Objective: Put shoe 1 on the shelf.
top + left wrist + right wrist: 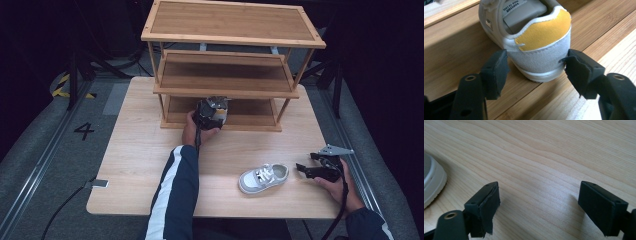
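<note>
A person's left gripper (214, 111) reaches into the bottom tier of a three-tier bamboo shoe rack (227, 82) standing on a pale wooden table (140, 150). Between its black jaws sits the heel of a small grey suede sneaker with a yellow heel tab (541, 47), resting on the lowest shelf. The pads (496, 70) flank the heel, touching or just beside it; a firm pinch cannot be told. The right gripper (312, 169) rests on the table, jaws spread wide over bare wood. Just beyond its tips lies a matching white-and-grey child's sneaker (263, 178), apart from the jaws.
</note>
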`<state>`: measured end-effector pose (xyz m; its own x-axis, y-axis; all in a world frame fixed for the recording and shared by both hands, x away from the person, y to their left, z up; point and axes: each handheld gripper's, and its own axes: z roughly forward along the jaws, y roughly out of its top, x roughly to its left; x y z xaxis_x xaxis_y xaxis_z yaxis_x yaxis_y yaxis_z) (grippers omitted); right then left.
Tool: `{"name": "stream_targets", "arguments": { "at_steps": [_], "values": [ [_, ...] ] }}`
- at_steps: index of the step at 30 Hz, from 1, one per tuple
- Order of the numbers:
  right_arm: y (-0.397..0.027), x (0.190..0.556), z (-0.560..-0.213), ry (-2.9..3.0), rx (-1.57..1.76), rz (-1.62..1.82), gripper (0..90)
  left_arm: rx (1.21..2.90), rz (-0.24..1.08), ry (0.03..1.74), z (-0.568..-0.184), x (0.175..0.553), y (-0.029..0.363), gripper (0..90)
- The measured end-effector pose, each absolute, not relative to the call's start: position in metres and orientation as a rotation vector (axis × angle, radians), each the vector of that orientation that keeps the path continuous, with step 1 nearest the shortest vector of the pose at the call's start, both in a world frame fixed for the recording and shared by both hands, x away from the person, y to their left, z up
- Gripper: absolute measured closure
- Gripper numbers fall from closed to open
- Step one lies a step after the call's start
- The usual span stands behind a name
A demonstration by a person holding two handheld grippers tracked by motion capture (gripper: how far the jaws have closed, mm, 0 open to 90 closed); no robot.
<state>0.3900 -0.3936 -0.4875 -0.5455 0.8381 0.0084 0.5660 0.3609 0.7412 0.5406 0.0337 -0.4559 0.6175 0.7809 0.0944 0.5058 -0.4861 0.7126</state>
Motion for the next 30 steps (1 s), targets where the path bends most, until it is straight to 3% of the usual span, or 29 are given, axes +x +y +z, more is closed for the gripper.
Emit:
{"name": "stream_targets", "arguments": {
  "at_steps": [3,10,16,24,30],
  "values": [
    [-0.394,0.390,-0.487,2.256,1.229,1.007,18.2,2.182,0.483,1.014,-0.458,0.535,0.034,30.2],
    [-0.394,0.390,-0.487,2.260,1.226,1.010,18.2,2.236,0.497,0.996,-0.461,0.511,0.047,27.0],
    [-0.394,0.390,-0.487,2.260,1.225,1.010,18.2,2.391,0.467,0.847,-0.457,0.477,0.058,27.2],
    [-0.394,0.390,-0.487,2.262,1.224,1.011,18.2,2.443,0.444,0.731,-0.443,0.435,0.082,25.4],
    [-0.394,0.390,-0.487,2.261,1.225,1.010,18.2,2.496,0.505,0.619,-0.437,0.394,0.106,25.8]
  ]
}}
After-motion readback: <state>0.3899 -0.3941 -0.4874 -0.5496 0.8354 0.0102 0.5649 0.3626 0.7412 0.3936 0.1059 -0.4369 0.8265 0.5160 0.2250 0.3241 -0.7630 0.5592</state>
